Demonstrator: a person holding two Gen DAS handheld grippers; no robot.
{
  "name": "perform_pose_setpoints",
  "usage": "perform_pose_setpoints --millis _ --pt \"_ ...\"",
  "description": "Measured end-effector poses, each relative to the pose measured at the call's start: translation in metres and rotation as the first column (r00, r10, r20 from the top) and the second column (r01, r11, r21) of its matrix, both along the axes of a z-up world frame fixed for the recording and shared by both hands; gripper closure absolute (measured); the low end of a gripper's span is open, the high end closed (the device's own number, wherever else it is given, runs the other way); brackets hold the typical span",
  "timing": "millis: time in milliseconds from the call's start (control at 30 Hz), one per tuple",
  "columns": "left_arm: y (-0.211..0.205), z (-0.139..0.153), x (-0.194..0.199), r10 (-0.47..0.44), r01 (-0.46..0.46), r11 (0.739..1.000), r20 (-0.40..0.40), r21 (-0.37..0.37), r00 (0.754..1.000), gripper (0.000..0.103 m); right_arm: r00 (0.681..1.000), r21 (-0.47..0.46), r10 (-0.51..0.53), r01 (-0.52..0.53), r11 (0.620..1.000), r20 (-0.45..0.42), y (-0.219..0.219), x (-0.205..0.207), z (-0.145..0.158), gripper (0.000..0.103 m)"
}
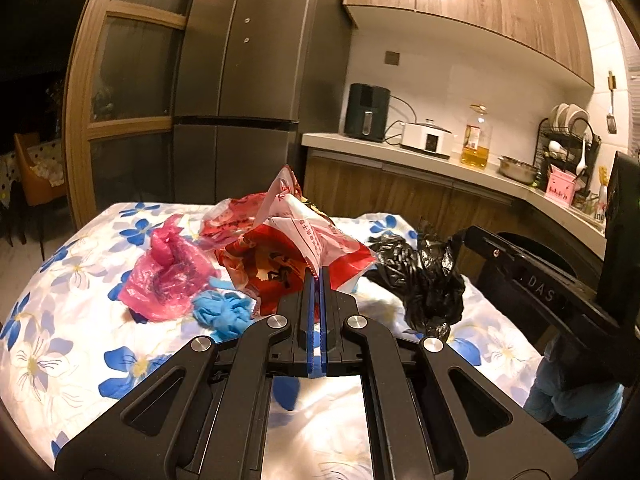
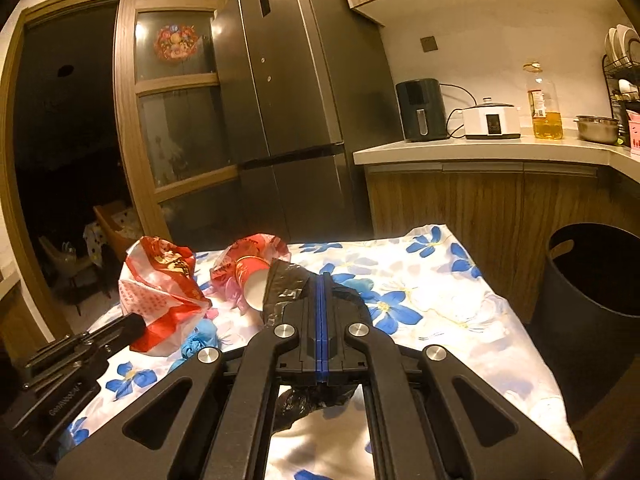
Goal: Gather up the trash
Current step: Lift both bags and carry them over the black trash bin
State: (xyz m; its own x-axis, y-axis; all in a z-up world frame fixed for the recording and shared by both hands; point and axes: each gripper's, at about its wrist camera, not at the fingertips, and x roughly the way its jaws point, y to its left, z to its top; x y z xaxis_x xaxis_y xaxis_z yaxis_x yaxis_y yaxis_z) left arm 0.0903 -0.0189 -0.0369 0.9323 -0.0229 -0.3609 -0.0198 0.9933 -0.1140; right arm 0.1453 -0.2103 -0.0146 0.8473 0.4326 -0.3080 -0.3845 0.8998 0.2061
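Fingers [image 1: 319, 276] of the left gripper [image 1: 319, 280] are clamped on a red-and-white wrapper [image 1: 296, 248]; the right gripper [image 2: 320, 280] pinches a black bag [image 2: 288, 284] above the floral-clothed counter [image 2: 440, 300]. Both loads are best lifted clear before swinging toward the bin [image 2: 592, 280]. Only the right view shows a red cup [image 2: 250, 274]; only the left shows pink plastic [image 1: 164, 276].
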Motion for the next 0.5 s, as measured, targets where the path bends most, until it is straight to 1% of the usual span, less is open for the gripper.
perform_pose_setpoints --millis 233,500 --pt "-0.016 0.003 0.000 -0.025 0.024 1.000 0.011 0.008 1.000 0.102 1.000 0.024 -0.021 0.021 0.999 0.012 -0.022 -0.007 0.009 0.102" --pt "-0.035 0.008 0.011 -0.060 0.059 0.998 0.024 0.023 0.998 0.102 0.998 0.032 -0.059 0.058 0.998 0.035 -0.045 -0.007 0.021 0.102"
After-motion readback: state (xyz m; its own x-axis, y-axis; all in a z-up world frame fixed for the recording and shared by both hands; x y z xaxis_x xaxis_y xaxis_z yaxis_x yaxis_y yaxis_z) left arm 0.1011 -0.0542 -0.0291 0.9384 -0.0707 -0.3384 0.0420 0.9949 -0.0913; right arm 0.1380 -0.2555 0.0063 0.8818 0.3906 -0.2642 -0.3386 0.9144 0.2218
